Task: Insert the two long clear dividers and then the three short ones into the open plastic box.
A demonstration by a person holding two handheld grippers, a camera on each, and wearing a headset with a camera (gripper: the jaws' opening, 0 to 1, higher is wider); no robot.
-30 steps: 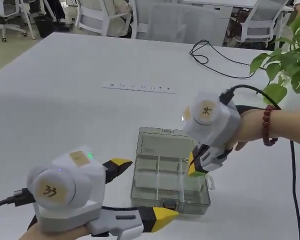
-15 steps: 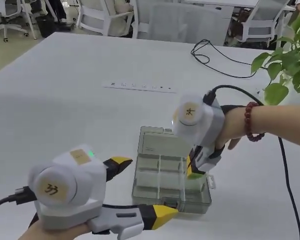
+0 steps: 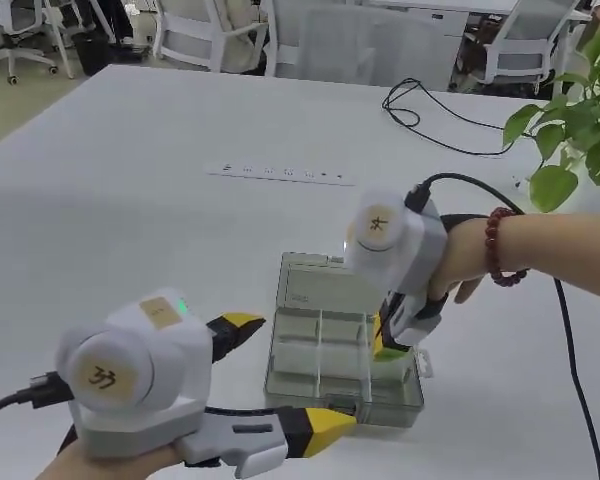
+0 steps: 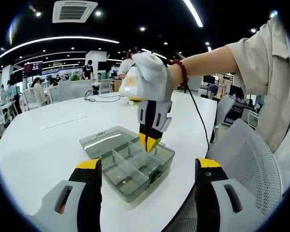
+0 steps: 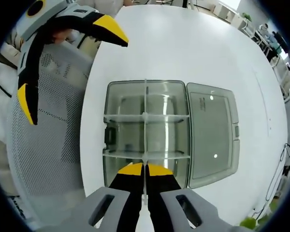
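Right gripper [image 5: 145,170] pinching end of long clear divider [image 5: 145,99] in plastic box [image 3: 390,405], long axis parallel to hinge of lid [image 5: 212,130]. Box near front edge of table [image 3: 130,170]. Left gripper [image 4: 148,165] spread, apart from box.

The plastic box [image 3: 330,372] sits on the table [image 3: 150,190], its lid [image 3: 320,282] flat behind it. The right gripper [image 3: 385,346] stands over the box's right side, on a divider [image 5: 145,121]. The left gripper [image 3: 290,374] lies front-left.

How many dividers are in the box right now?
3. A lengthwise divider runs down the middle, pinched by the right gripper; a near cross divider and a far cross divider cross it. Clear plastic: others may be hidden.
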